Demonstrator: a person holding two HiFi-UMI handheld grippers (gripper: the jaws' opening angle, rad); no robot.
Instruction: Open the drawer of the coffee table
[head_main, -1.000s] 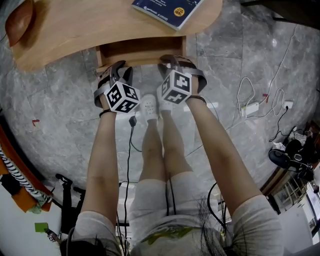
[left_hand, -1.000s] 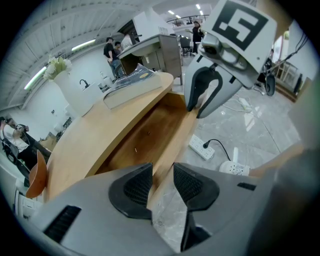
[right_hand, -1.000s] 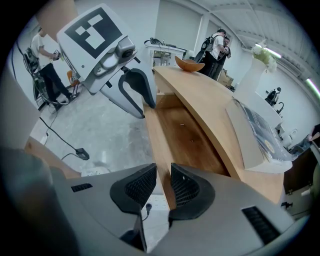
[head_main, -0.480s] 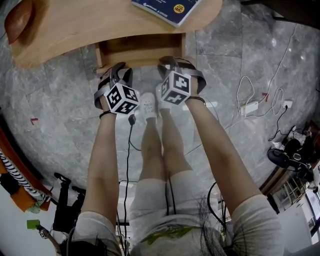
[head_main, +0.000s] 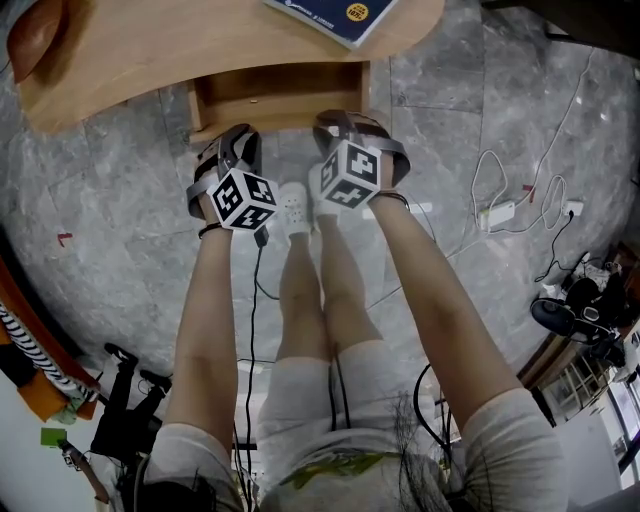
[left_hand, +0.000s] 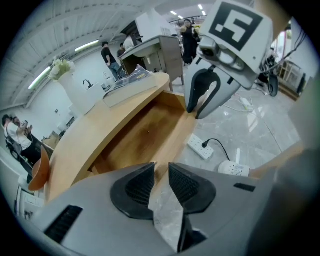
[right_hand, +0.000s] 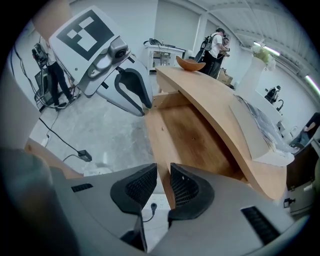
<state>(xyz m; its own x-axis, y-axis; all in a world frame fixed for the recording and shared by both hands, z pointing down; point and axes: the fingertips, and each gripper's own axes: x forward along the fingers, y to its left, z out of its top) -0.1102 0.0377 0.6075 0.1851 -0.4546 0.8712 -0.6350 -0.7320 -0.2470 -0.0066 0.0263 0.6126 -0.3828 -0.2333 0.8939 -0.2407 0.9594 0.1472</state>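
Note:
The wooden coffee table (head_main: 150, 50) runs across the top of the head view, with its drawer (head_main: 280, 95) pulled partly out below the top. My left gripper (head_main: 241, 137) is at the left part of the drawer's front edge (left_hand: 175, 140). Its jaws (left_hand: 161, 180) are closing to a narrow gap, and the wood lies just past the fingertips. My right gripper (head_main: 336, 122) is at the right part of the front. Its jaws (right_hand: 163, 186) are closing, with the pads against both faces of the front panel (right_hand: 157, 135).
A blue book (head_main: 335, 15) and an orange bowl (head_main: 35, 40) lie on the table top, and a white vase (left_hand: 75, 90) stands on it. A power strip (head_main: 500, 215) and cables lie on the marble floor at right. The person's white shoes (head_main: 297, 212) are between the grippers.
More of the drawer's inside shows below the table top than a second ago. Both grippers have stayed at its front edge.

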